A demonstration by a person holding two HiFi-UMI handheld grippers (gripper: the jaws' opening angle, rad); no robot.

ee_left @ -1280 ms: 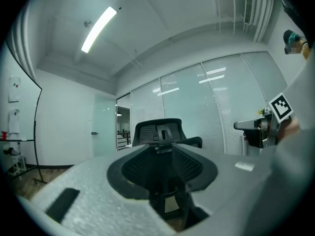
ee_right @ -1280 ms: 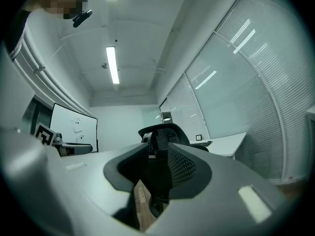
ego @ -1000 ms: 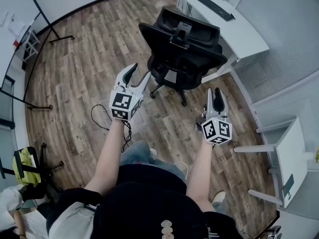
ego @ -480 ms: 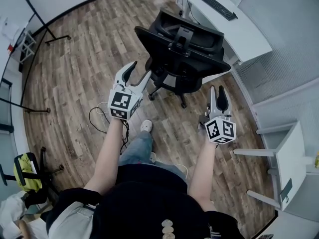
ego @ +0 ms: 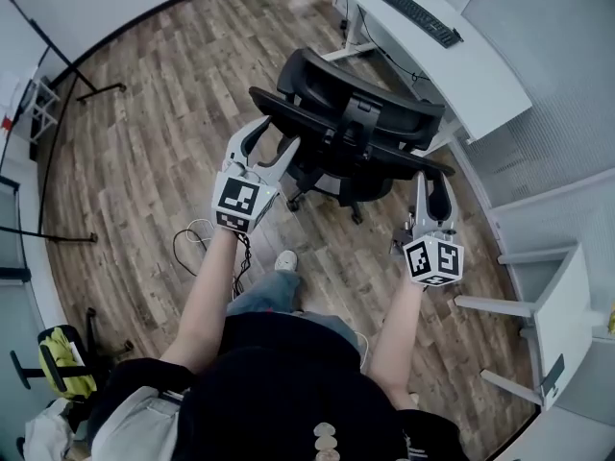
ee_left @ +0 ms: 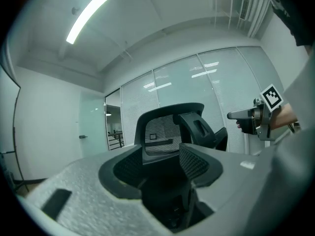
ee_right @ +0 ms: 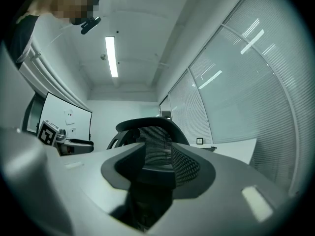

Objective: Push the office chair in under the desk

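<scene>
The black office chair [ego: 351, 128] stands on the wood floor with its back towards me, in front of the white desk [ego: 480, 75]. My left gripper [ego: 270, 142] is open, its fingertips right beside the left end of the chair's backrest; I cannot tell if they touch it. My right gripper [ego: 430, 188] is open too, just below the backrest's right end. In the left gripper view the mesh backrest [ee_left: 165, 132] shows beyond the spread jaws, with the right gripper [ee_left: 256, 119] off to the side. The right gripper view shows the backrest [ee_right: 150, 134] ahead and nothing between the pads.
A black keyboard [ego: 413, 15] lies on the desk. White furniture [ego: 562, 305] stands at the right. Loose cables [ego: 197, 243] lie on the floor near my shoe [ego: 284, 260]. A stand's legs [ego: 58, 65] and another chair [ego: 58, 373] are at the left.
I have stepped forward, and both grippers have come up to the chair's backrest. The chair now looks nearer and turned more square to me.
</scene>
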